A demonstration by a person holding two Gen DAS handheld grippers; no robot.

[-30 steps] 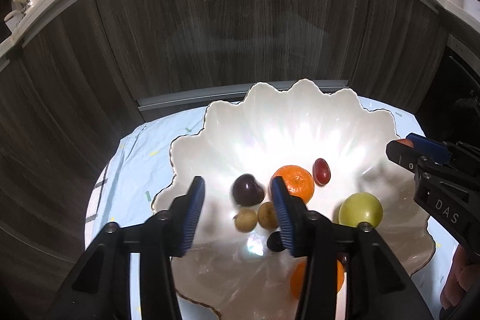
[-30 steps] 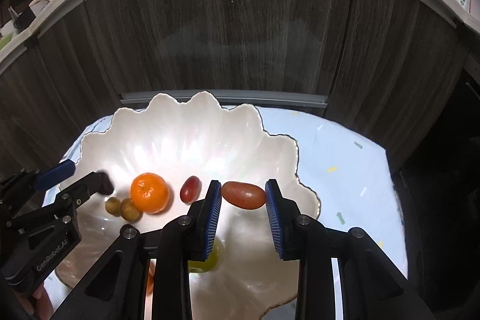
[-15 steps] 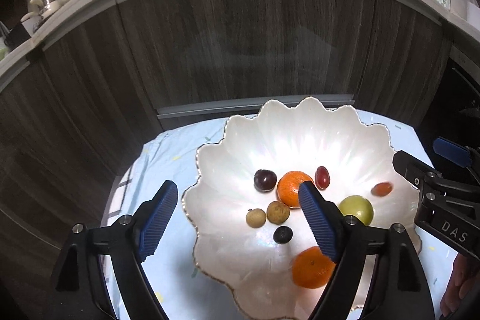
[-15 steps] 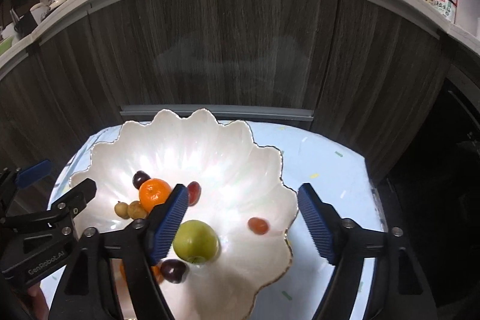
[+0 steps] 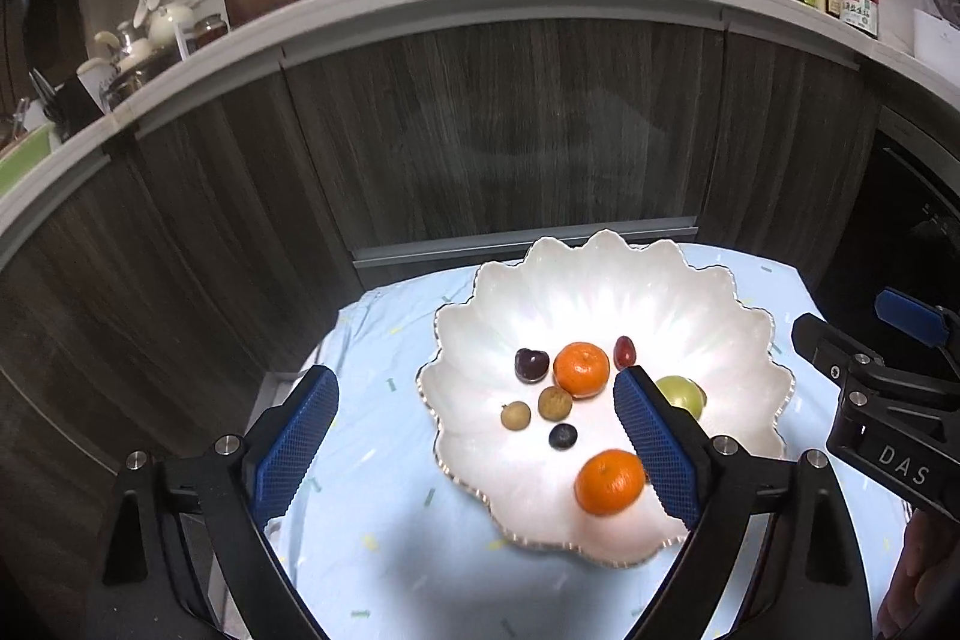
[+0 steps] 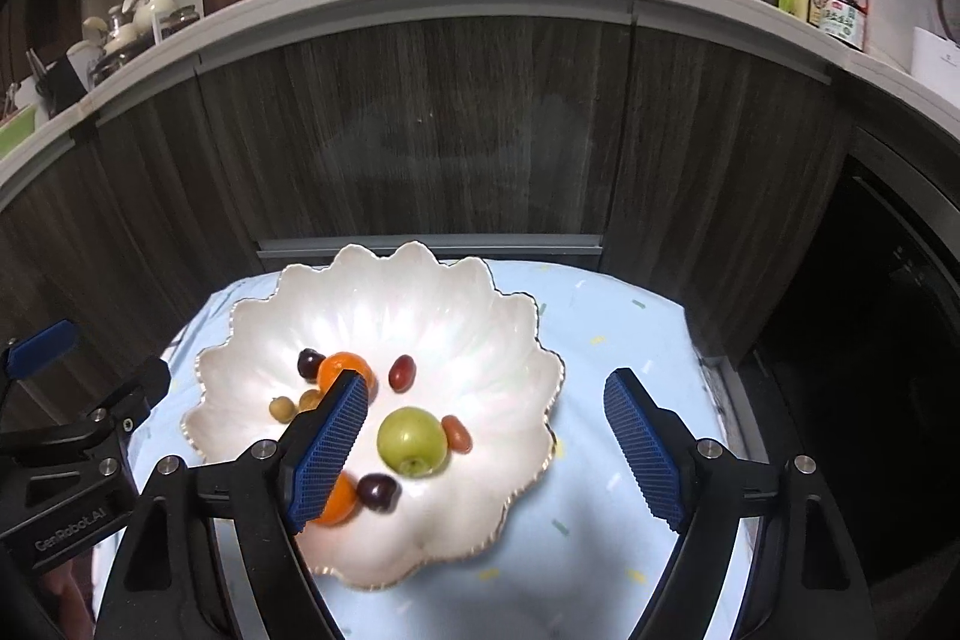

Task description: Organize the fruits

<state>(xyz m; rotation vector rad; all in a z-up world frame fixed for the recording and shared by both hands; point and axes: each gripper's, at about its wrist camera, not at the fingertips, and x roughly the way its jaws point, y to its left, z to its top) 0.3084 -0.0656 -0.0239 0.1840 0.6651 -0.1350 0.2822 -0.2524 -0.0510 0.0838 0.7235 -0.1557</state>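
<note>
Both tools are hanging above the scalloped white dish (image 5: 600, 280), the left tool (image 5: 474, 436) and the right tool (image 6: 486, 436) each opening with nothing between the blue pads. The fruit is all lying inside the dish: two tangerines (image 5: 579, 369), a green fruit (image 6: 412, 439), dark plums (image 5: 531, 363), red grape tomatoes (image 6: 402, 372), two small brown longans (image 5: 515, 415) and a blueberry (image 5: 563, 436). The dish's wavy gold rim is sitting on the pale blue cloth (image 6: 618, 460) covering the worktop, leaving bare cloth on both sides, with the dark wood cabinet front (image 5: 510, 130) rising right behind.
</note>
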